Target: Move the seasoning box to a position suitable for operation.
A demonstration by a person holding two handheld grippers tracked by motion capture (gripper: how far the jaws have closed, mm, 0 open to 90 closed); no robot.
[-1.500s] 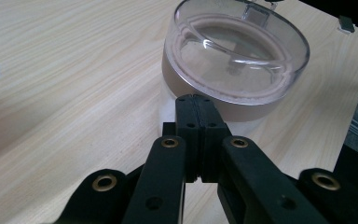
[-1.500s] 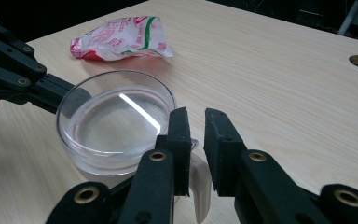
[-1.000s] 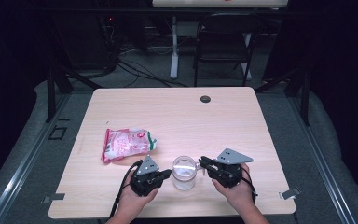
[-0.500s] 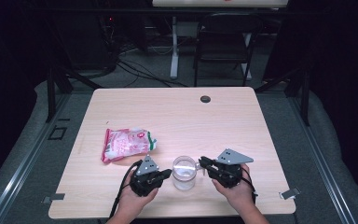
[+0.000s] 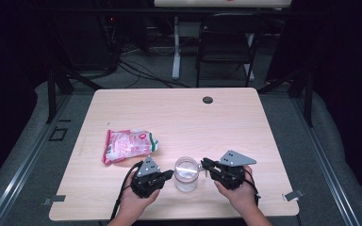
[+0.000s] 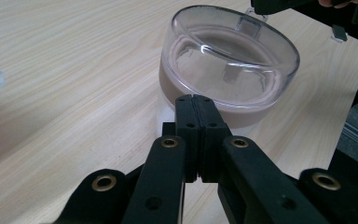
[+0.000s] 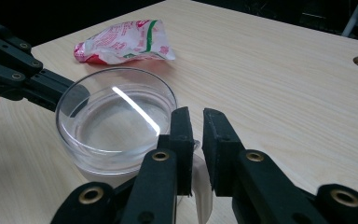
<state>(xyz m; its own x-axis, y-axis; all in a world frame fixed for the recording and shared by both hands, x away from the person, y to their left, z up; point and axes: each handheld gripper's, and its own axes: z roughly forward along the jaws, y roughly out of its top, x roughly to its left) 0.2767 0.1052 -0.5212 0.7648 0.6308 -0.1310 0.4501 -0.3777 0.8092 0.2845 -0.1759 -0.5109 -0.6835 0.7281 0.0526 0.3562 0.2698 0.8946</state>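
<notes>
Clear cup (image 5: 186,173) stands on the table (image 5: 179,117) near its front edge, between both grippers. Left gripper (image 6: 196,103) clenched on nothing, tips at the cup's side. Right gripper (image 7: 195,125) grasps the cup's handle tab (image 7: 196,145).

1. High view: fixed above the person's edge of the table (image 5: 179,117), facing forward and down; far enough to take in the whole tabletop and a chair beyond it
2. Left gripper view: rides low on the left gripper (image 5: 168,175), looking along its own jaws; very close to the clear jar (image 6: 228,74)
3. Right gripper view: rides on the right gripper (image 5: 206,163), looking the opposite way across the jar (image 7: 114,119), close in
4. Shared: all three see the jar (image 5: 186,173); high and right gripper views share the snack packet (image 5: 128,145) (image 7: 123,42)
</notes>
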